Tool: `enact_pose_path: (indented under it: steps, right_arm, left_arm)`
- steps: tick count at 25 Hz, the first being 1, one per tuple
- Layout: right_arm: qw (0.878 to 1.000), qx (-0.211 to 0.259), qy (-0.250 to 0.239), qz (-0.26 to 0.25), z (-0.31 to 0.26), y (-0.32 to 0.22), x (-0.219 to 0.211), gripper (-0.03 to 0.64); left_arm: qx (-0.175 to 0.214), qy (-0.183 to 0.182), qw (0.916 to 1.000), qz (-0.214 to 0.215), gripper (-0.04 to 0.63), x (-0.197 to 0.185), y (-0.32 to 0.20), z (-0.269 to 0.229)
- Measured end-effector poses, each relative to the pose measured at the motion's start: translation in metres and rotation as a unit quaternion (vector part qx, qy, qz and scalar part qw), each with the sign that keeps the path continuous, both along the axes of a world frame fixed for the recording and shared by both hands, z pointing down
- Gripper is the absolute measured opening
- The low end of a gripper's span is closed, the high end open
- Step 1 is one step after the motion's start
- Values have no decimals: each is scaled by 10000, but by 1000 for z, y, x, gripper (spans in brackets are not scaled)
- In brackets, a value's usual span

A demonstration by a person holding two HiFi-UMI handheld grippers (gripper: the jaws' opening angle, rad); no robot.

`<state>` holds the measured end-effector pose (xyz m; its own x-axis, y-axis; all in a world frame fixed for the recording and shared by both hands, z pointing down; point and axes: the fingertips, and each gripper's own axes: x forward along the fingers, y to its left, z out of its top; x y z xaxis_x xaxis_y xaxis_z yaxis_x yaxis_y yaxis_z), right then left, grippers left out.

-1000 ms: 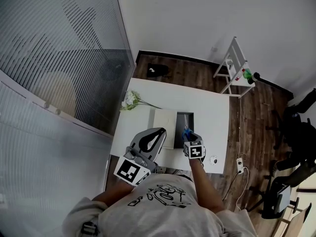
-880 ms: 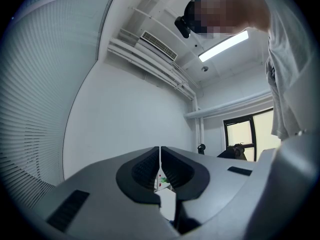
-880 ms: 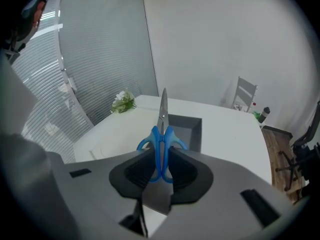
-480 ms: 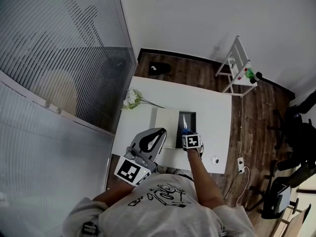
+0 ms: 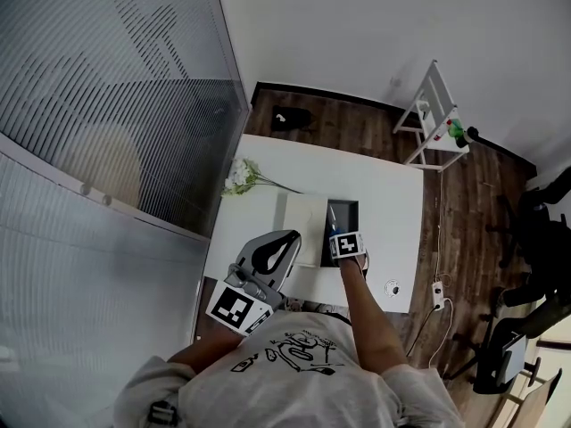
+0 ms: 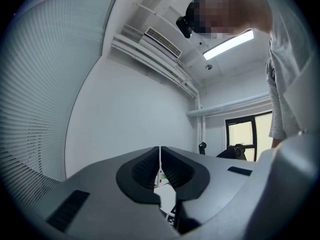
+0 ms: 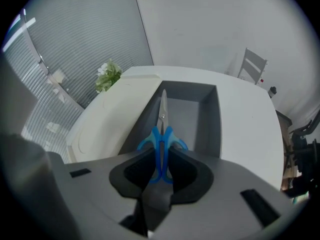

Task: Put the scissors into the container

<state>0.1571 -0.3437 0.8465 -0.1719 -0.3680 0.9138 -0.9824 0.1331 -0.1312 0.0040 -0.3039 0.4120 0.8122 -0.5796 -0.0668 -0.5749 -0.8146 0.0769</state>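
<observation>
Since a second ago the right gripper (image 5: 337,233) has crept forward over the table (image 5: 393,205), so the scissors (image 7: 161,134) now reach out above the container (image 7: 207,119). Its jaws pinch the blue handles, with the blades closed and pointing ahead over the grey container's open inside. A white lid (image 5: 303,226) lies just beside the container's left wall. The left gripper (image 6: 160,166) hangs off the table's near edge, jaws pressed together on nothing. Flowers (image 5: 239,178) lie at the far left corner.

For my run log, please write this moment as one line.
right tool: shut on scissors | scissors: blades pointing into gray container | left tool: shut, empty
</observation>
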Motion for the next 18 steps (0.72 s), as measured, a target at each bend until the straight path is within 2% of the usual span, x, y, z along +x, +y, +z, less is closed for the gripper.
enact_pose_path:
  steps: [10,18]
  right_arm:
    - [9975,-580,-243,310,18,-3,-6,87]
    - [9965,-706,-242,385,28,-3,-5,87]
  left_arm:
    - [-64,42,10000,19,28,0,-8,1]
    - [-87,46,9999,-18,26,-3,-15,4]
